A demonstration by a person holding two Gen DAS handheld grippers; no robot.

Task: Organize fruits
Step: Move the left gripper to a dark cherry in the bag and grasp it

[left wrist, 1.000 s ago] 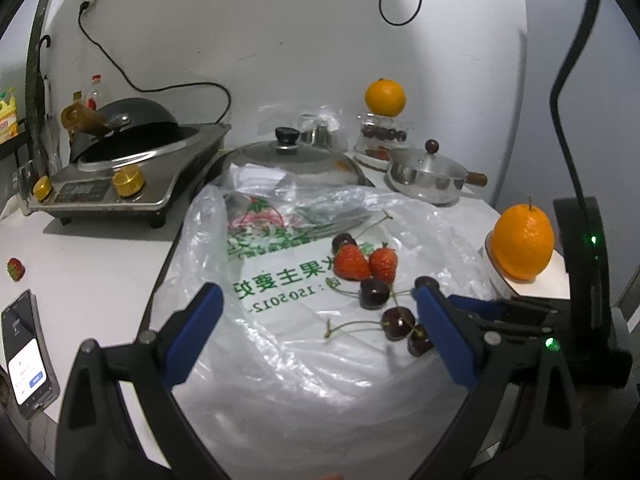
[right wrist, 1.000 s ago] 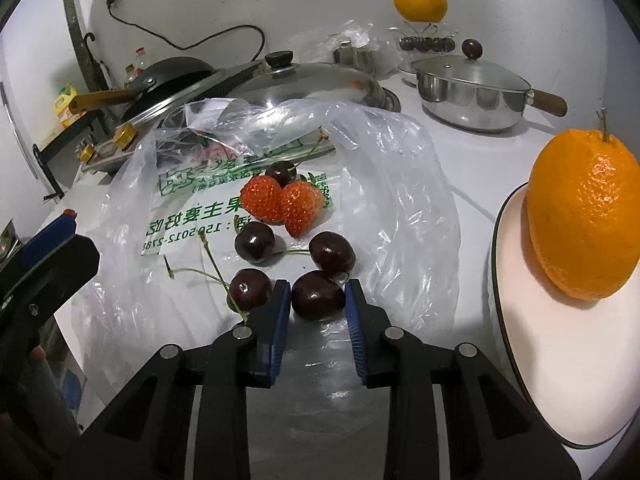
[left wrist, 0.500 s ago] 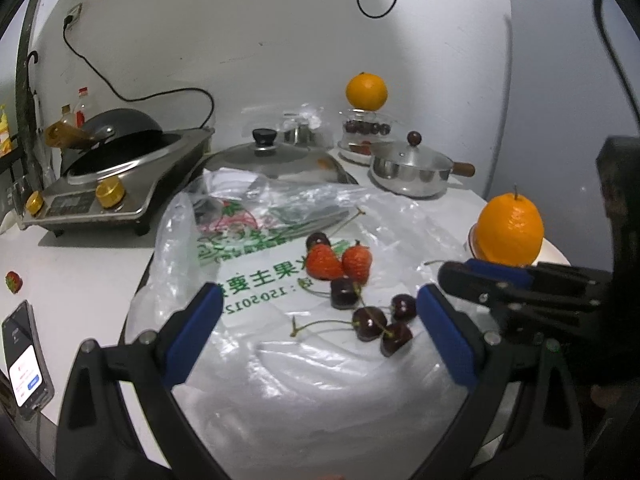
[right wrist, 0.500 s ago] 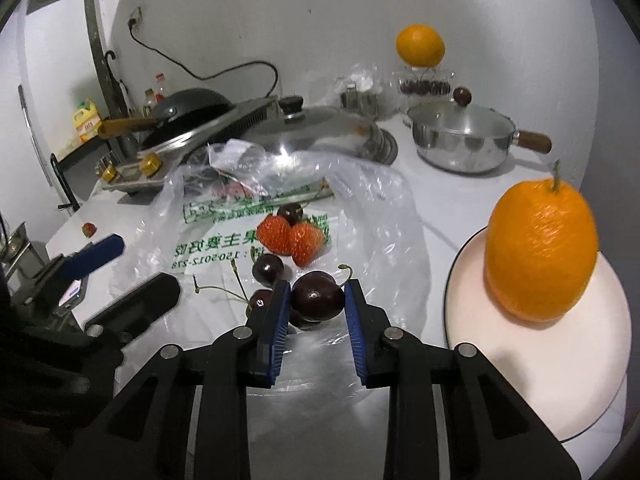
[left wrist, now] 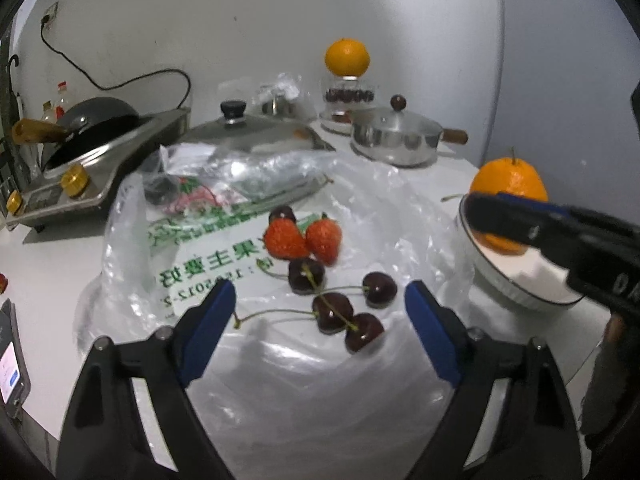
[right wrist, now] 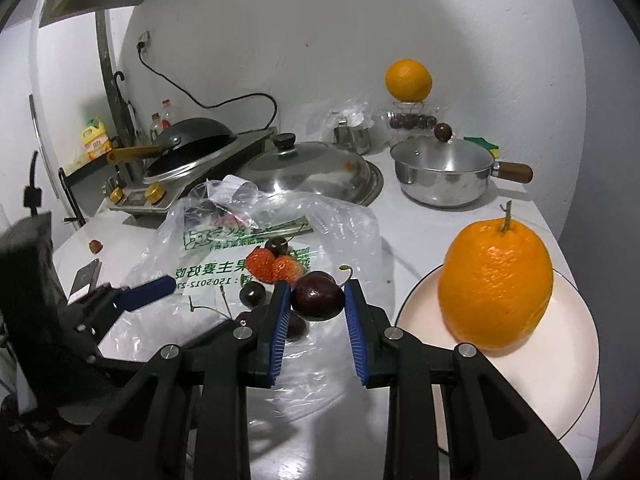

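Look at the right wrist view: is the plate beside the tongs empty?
No, a large orange with a stem sits on the white plate.

Upside-down "果主要好" on plastic bag (left wrist: 208, 264)

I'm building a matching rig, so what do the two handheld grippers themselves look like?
Both are black plastic with silver screw heads at the joints. The right gripper has two angular fingers lined with ribbed blue pads. The left gripper has the same build, with smooth-looking blue pads on splayed black fingers. No cables, markings or sleeves are visible.
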